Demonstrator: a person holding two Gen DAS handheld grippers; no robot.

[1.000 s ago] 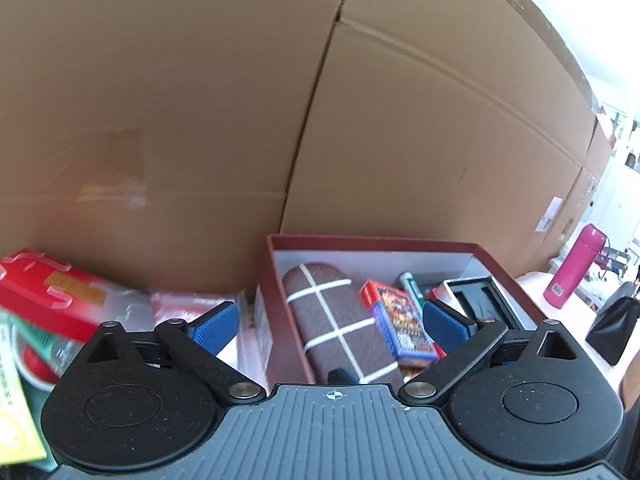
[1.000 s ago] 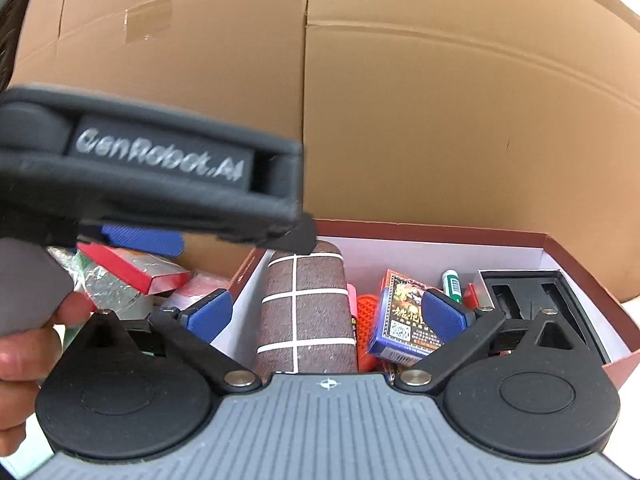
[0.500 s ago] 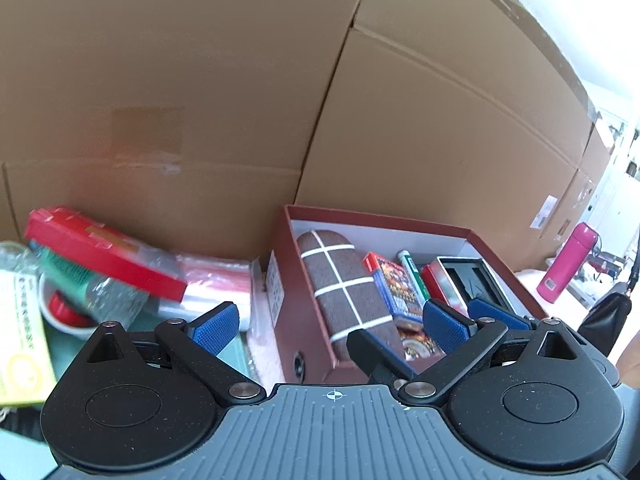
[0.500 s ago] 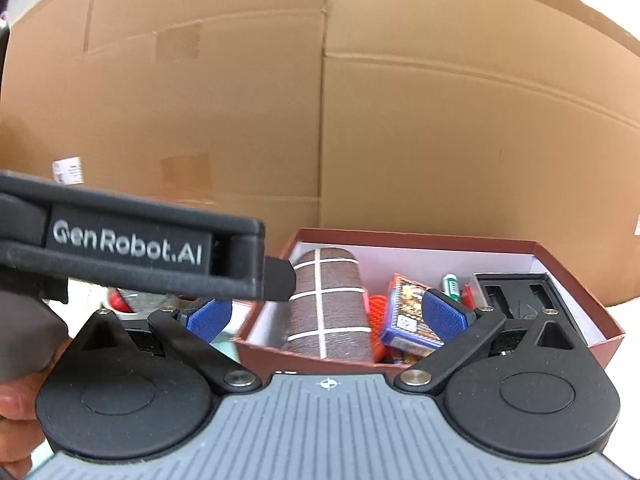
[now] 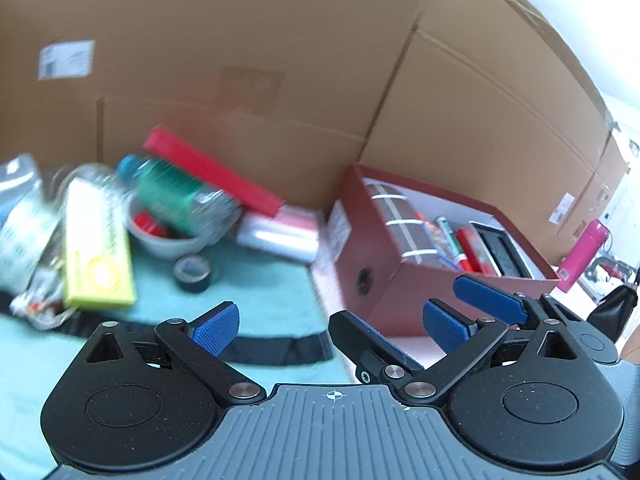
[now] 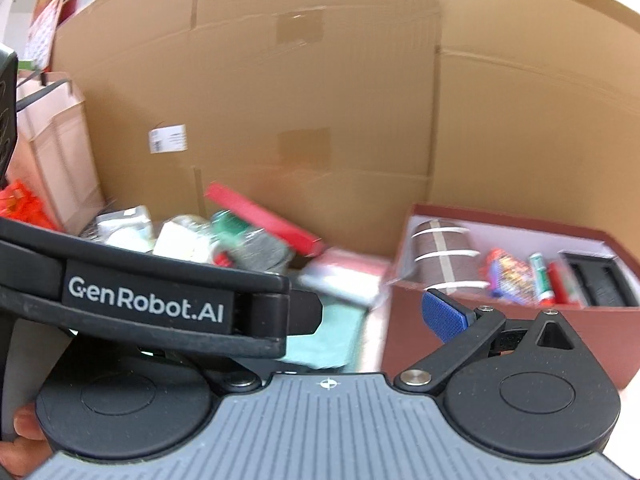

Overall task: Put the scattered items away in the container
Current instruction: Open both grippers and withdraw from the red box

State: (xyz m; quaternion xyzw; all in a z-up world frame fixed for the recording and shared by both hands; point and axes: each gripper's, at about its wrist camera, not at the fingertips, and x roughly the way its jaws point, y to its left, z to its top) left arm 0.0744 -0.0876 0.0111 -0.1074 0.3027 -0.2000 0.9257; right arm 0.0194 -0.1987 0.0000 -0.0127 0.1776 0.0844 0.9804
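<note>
A: What is hard to read here?

B: The heap of scattered items (image 5: 168, 204) is smeared by blur in both views. I can make out a red flat box (image 5: 212, 176), a yellow-green box (image 5: 98, 248), a pale bowl (image 5: 168, 236), a green-labelled bottle (image 5: 168, 196) and a roll of dark tape (image 5: 193, 274), all on a teal cloth (image 5: 256, 300).

A: And the container?

B: The dark red box (image 5: 384, 280) stands right of the heap, against the cardboard wall (image 5: 280, 60). A brown checked pouch (image 6: 444, 256), a card pack (image 6: 510, 272) and a green marker (image 6: 540, 276) lie inside.

A: The tongs?

B: The left gripper (image 5: 332, 326) has its blue pads wide apart, empty. From the right wrist, the left tool's body hides one finger of the right gripper (image 6: 332, 320); only the left wrist view shows both of its fingers (image 5: 488, 300) spread, holding nothing.

A: Anything else in one view alone?

B: A pink flask (image 5: 584, 254), far right, left wrist only. A thumb (image 6: 28, 428) at the edge, right wrist only.
</note>
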